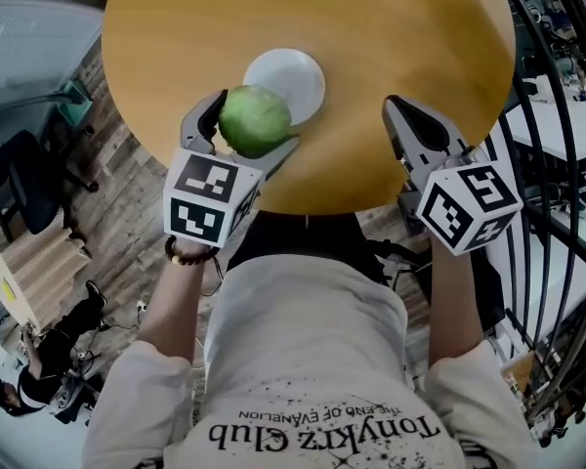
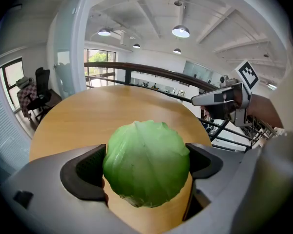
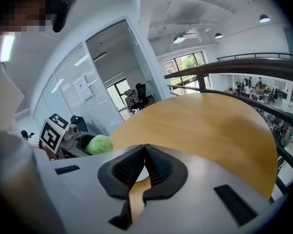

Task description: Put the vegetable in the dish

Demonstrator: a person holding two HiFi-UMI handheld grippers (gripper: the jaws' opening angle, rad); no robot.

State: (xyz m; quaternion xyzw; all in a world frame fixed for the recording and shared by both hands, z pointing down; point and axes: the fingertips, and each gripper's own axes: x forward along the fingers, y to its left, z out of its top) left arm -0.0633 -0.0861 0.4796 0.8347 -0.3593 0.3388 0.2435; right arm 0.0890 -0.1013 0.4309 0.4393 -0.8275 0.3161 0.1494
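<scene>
Left gripper (image 1: 242, 137) clamps a green cabbage (image 1: 255, 120) at frame centre, just below the white dish (image 1: 295, 78); right gripper (image 1: 408, 125), centre right, is closed and empty

The cabbage (image 1: 254, 117) was a small, round, pale green head with tight, faintly veined leaves. It sat clamped at its widest part between the two dark pads of the left gripper (image 1: 256, 120). In the left gripper view the cabbage (image 2: 146, 162) bulged above and below the jaws, with wood showing beneath it. From the head view it hung over the near left part of the table (image 1: 391, 57), covering the near left rim of the dish (image 1: 293, 78). The dish was a small, round, plain white plate lying flat on the wood, just beyond the cabbage.
</scene>
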